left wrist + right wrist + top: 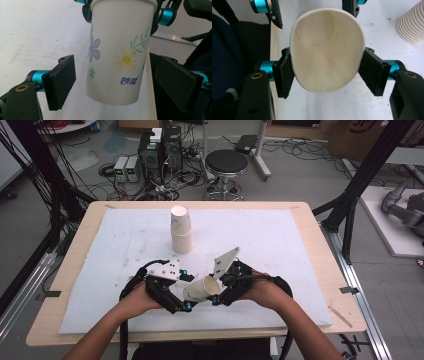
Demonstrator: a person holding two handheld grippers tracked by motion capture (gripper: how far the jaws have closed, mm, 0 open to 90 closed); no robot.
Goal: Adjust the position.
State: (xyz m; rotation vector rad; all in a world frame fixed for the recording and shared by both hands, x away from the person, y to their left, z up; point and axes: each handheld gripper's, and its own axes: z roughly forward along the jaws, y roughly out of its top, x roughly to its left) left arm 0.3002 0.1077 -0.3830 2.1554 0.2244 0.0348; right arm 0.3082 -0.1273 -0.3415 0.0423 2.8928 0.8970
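We find the right gripper (216,296) jaws pinching the paper cup (202,289) at its rim; the left gripper (186,291) jaws stand spread beside it, clear.

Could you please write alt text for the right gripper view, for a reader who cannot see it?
The right gripper is shut on a paper cup, squeezing its open rim into an oval. A stack of cups stands at upper right on the white mat.

text: "妙潔" | blue print | on: paper cup (117,55)
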